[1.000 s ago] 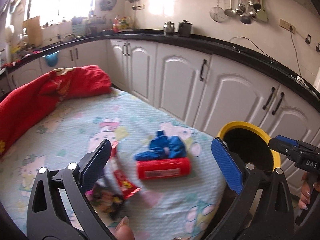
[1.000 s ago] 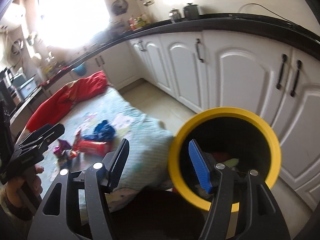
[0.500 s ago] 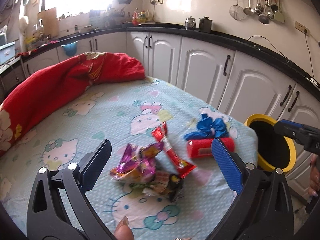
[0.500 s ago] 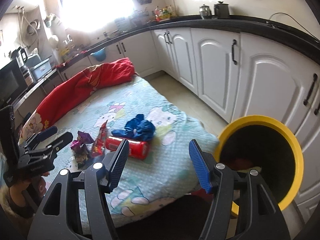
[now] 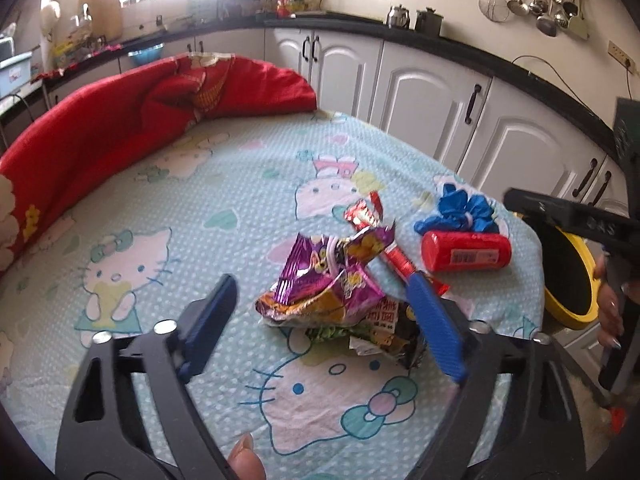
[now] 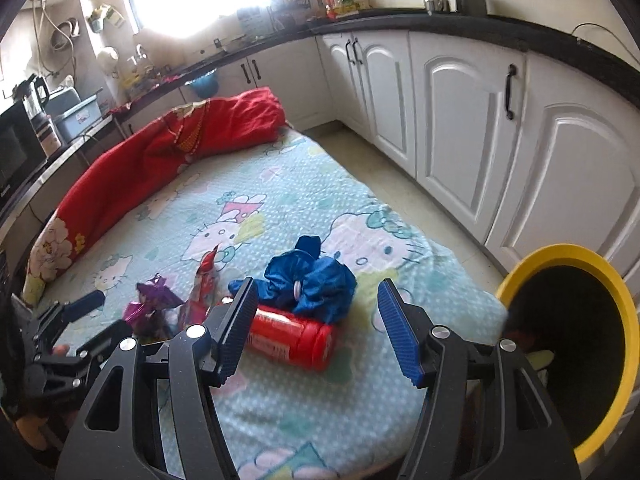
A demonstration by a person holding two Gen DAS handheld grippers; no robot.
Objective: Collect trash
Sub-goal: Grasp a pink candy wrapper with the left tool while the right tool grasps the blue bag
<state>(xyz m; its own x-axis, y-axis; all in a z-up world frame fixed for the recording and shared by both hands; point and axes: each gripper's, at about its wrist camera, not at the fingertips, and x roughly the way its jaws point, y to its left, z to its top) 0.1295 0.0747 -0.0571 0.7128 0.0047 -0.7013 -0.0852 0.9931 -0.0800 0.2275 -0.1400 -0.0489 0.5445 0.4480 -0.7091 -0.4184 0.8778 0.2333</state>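
Left gripper (image 5: 320, 312) hung over the heap of crinkled snack wrappers (image 5: 320, 292) on the cartoon-print bedsheet (image 5: 200, 184). My jaws had just been closing from their widest, with the purple foil between them; the pads did not yet press on it. Right gripper (image 6: 316, 320) stood about half open and empty, aimed at the red canister (image 6: 292, 336) and the blue cloth bundle (image 6: 308, 284) lying against it.

Technique notes, left side: the heap looked loose and layered, a purple bag over a dark printed one, with a red stick wrapper (image 5: 384, 240) lying under its right edge. I judged it best to come low enough that both pads caught the bulk of the foil rather than its top crease, then close fully, since crumpled film gives way. A shallow pinch would likely lift one bag and leave the rest behind.

Right side: the canister could roll; I judged that closing across its round body would serve better than along its length.

Containers: the yellow-rimmed bin (image 6: 624, 308) stood off the bed's near corner, beside the white cabinets (image 6: 460, 112). Its inside was dark; something pale green and a bit of red showed near the bottom, contents otherwise not readable.
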